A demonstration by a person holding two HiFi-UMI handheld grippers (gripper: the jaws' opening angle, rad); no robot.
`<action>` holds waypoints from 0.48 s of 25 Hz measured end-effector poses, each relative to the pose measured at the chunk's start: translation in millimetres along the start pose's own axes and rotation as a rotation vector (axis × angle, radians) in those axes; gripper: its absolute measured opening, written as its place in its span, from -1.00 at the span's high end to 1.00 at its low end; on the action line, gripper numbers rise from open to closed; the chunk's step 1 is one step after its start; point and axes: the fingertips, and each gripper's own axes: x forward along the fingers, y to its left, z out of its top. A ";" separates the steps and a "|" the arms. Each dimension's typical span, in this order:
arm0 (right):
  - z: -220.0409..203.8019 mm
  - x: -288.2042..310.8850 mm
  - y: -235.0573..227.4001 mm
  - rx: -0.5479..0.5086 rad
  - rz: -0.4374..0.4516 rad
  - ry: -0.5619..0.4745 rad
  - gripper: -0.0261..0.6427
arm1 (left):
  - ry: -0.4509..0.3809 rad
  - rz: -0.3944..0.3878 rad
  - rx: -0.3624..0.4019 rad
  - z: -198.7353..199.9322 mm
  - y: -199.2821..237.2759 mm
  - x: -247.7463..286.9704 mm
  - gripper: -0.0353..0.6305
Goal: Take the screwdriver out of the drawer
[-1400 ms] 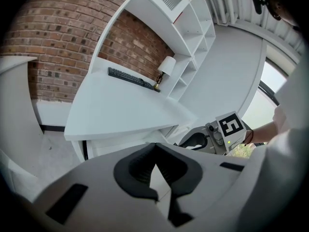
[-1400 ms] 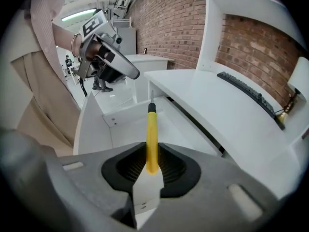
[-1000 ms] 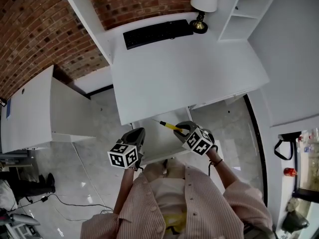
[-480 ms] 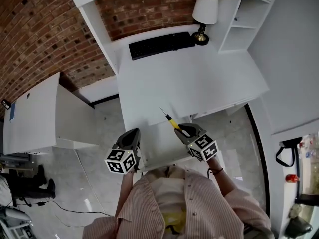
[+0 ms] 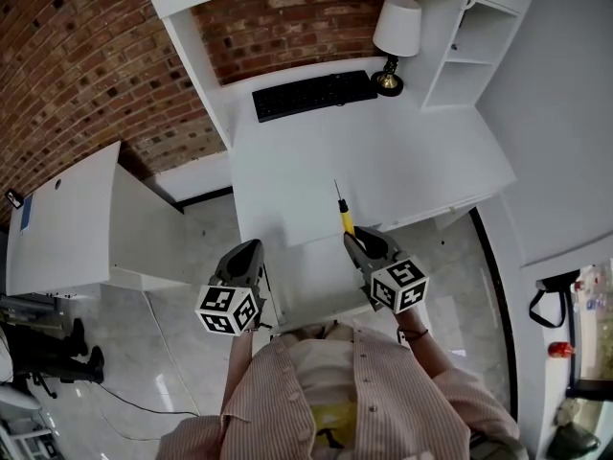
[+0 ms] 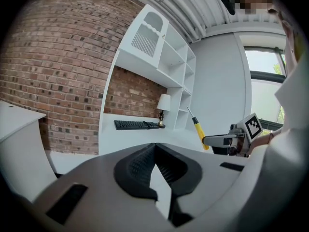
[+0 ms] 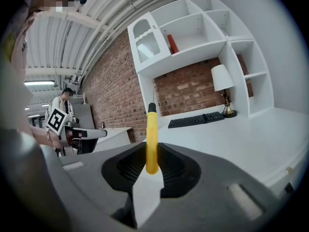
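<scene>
Brick wall (image 5: 81, 60) behind and at left. White desk (image 5: 402, 161) fills the middle of the head view, with a white shelf unit (image 5: 471, 41) on its far right corner. A low white cabinet (image 5: 67, 218) stands apart at left. Person in a striped shirt (image 5: 316, 401) at the bottom edge. An open white drawer (image 5: 305, 278) sticks out from under the desk's near edge, between the two hands. Black keyboard (image 5: 314, 94) at the back of the desk, parallel to the wall. Just right of it, a lamp (image 5: 396, 29) with a white shade and brass base. Left tongs (image 6: 155, 146) are clenched, tips touching, nothing between them, held over the drawer's left side. Right tongs (image 7: 151, 154) are grasping the screwdriver (image 7: 151, 137) by the lower end of its yellow handle. The black collar and thin metal shaft point away from the person. The screwdriver is out of the drawer, in the air over the desk's near edge, touching only the right tongs. The two tongs are well apart, both pointing toward the desk.
</scene>
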 end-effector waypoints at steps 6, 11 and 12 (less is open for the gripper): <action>30.3 -12.5 -11.4 0.024 -0.088 -0.129 0.69 | -0.070 0.025 0.043 21.0 2.9 -4.4 0.90; 51.9 -20.3 -18.9 0.042 -0.106 -0.198 0.68 | -0.120 0.044 0.064 40.0 4.7 -5.6 0.90; 55.4 -21.6 -19.9 0.045 -0.108 -0.210 0.68 | -0.130 0.050 0.067 43.3 6.0 -6.5 0.90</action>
